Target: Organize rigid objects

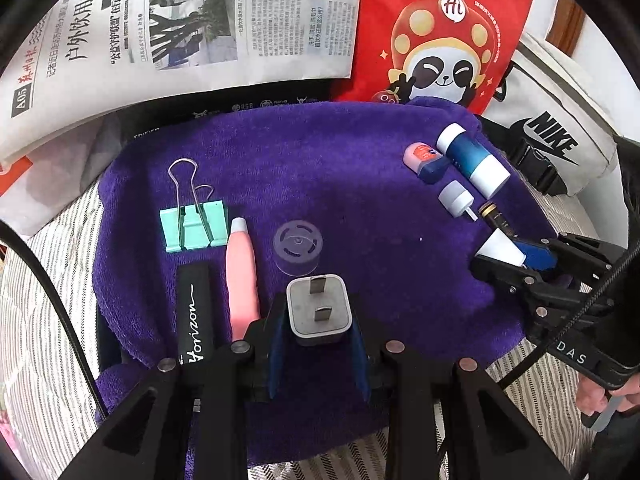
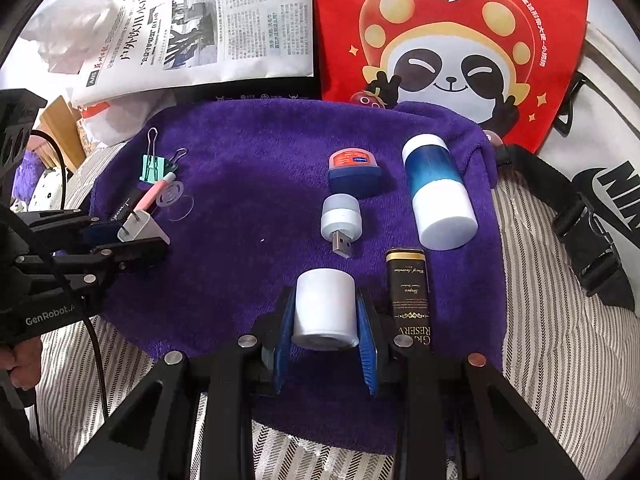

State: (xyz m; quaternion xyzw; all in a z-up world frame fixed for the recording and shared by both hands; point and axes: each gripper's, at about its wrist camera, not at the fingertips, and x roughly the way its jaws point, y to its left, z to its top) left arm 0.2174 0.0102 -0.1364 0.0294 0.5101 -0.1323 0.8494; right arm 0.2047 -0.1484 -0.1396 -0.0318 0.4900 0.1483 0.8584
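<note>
A purple towel (image 1: 320,168) holds small objects. My left gripper (image 1: 319,344) is shut on a grey plug adapter (image 1: 319,312), seen also in the right wrist view (image 2: 140,229). Beside it lie a black Horizon case (image 1: 195,304), a pink pen (image 1: 241,276), a mint binder clip (image 1: 194,226) and a clear round cap (image 1: 297,250). My right gripper (image 2: 325,344) is shut on a white cylinder (image 2: 325,308). Near it lie a black box (image 2: 410,296), a USB light (image 2: 338,218), a blue-white bottle (image 2: 438,192) and a small Vaseline jar (image 2: 354,170).
A newspaper (image 1: 180,28) and a red panda bag (image 1: 448,32) lie behind the towel. A white Nike bag (image 1: 560,136) with black straps lies at the right. Striped bedding (image 2: 560,340) surrounds the towel.
</note>
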